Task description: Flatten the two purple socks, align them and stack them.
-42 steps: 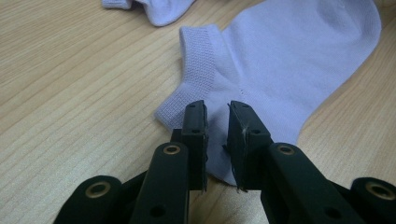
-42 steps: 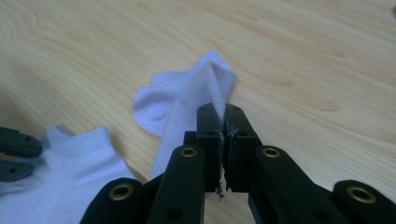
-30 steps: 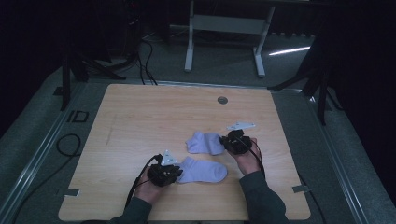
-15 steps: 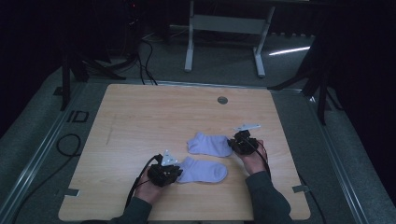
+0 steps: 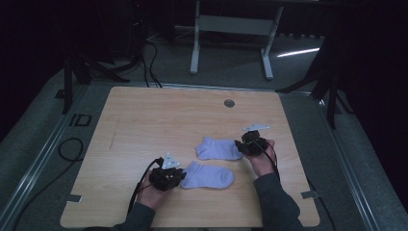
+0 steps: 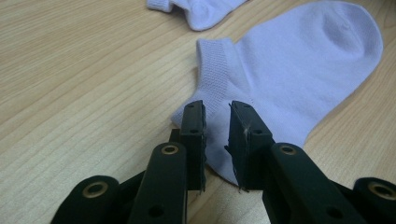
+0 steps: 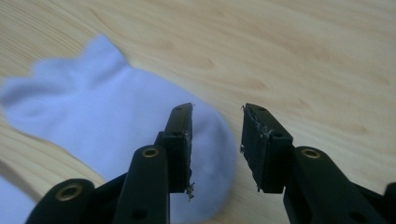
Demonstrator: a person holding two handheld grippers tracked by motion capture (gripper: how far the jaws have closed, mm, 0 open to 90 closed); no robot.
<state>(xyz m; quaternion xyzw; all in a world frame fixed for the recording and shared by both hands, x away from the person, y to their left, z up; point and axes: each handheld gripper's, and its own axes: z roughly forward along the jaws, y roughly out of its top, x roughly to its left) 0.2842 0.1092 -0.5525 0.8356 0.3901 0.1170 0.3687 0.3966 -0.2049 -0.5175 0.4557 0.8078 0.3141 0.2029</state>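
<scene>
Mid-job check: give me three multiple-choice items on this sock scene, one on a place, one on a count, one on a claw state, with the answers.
1. Where does the near sock lie relative to the left claw?
A. Right at its tips
B. At the table's far edge
C. On the floor

2. How many socks lie on the table?
A. One
B. Two
C. Four

3. How do the right claw's jaws stand?
A. Clamped on a sock
B. Apart, with a clear gap between them
C. Shut on a cable

Answers:
1 A, the left gripper view shows the sock's cuff edge at the jaw tips.
2 B, the high view shows the near sock and the far sock.
3 B, its jaws have just been opening; the right gripper view shows a gap above the far sock's end, nothing pinched.
</scene>
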